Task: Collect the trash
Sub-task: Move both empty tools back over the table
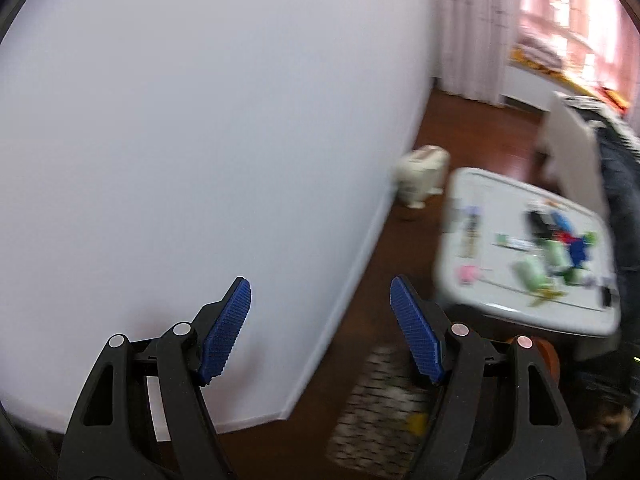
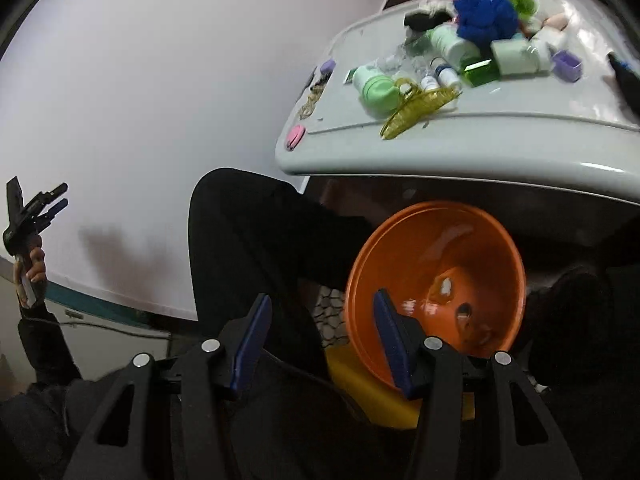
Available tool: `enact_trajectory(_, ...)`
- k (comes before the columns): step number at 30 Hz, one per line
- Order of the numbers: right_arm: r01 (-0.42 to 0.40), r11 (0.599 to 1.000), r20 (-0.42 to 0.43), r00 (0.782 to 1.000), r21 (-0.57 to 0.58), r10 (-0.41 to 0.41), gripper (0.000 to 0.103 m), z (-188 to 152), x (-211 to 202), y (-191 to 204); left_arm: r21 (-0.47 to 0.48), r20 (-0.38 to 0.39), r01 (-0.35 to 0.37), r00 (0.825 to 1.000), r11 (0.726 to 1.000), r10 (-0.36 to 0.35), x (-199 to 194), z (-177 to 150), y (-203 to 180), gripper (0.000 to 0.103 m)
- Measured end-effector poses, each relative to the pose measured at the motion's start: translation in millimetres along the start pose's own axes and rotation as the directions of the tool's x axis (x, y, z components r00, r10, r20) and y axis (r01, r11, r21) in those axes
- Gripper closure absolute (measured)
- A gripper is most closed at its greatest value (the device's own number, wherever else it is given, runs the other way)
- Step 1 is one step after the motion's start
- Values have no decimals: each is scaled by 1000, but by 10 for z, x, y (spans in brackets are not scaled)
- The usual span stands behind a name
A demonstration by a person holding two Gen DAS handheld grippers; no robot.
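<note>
Right wrist view: our right gripper (image 2: 322, 328) gapes empty over the orange bin (image 2: 436, 280) below the table (image 2: 440, 152) of clutter; our left gripper (image 1: 320, 320) spreads wide, empty, facing the wall (image 1: 200, 120).

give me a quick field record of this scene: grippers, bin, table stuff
left gripper: open, nothing between its blue pads, raised toward the white wall
right gripper: open, empty, beside the orange bin's rim
orange bin: on the floor below the table edge, a few small scraps inside
white table: cluttered
on table: blue bath pouf, mint green bottle, yellow hair claw, pink item
</note>
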State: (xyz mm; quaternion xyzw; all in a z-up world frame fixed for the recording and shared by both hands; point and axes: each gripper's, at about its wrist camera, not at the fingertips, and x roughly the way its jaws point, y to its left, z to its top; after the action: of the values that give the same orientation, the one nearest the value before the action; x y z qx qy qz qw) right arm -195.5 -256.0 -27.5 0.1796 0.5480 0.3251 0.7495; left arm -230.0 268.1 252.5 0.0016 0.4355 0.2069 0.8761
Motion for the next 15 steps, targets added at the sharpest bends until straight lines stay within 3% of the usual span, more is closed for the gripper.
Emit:
enact_trajectory(3,85,993,126,989,-84,-74,49,-82,-245,73,35,5,-57,998,998,57,138,-202,-32,28)
enact_trajectory(5,153,982,191,973,-113,-130,39,-75,-322,73,58,5,-31,1000,998,30,318,-339,-155,27)
enact_trajectory(7,204,971,208,962,-125,-176,38,-36,-271,-1,71,-1,12,1000,997,-12,496,-427,-256,27)
enact_trajectory(9,183,978,164,973,-101,-165,38,-4,-131,-129,78,-12,58,998,995,-57,675,-517,-379,27)
enact_trajectory(12,50,998,86,995,39,-53,40,-69,64,-368,119,-20,72,997,990,-70,916,-707,-654,27)
enact_trajectory(14,17,995,73,997,101,-25,41,-211,74,-416,143,-18,77,997,987,-75,1042,-806,-835,27)
enact_trajectory(15,24,995,76,997,96,-32,44,-315,34,-391,147,-22,112,994,983,-110,1151,-839,-995,27)
